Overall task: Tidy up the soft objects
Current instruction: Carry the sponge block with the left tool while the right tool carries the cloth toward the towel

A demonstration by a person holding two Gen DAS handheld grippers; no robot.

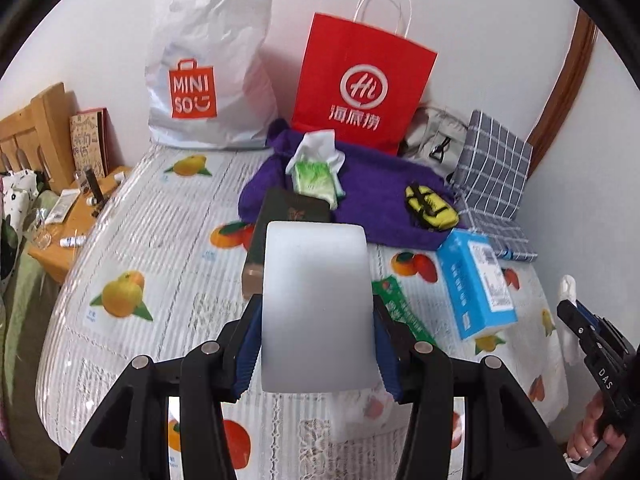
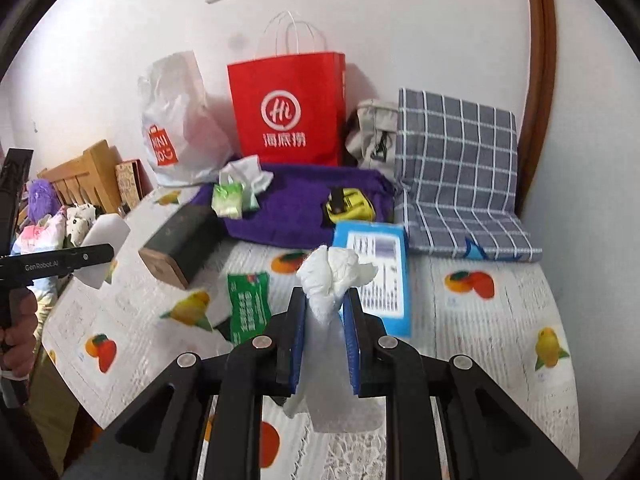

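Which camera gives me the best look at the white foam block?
The left wrist view: the white foam block fills the centre, clamped between the left gripper fingers. The right wrist view shows only a small, partly hidden piece of it at the left edge.

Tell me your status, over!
Left gripper shut on white sponge block. Right gripper shut on crumpled tissue. Nothing blocking.

Black grippers (image 1: 316,344), blue ribbed pads (image 2: 298,344), silver screws
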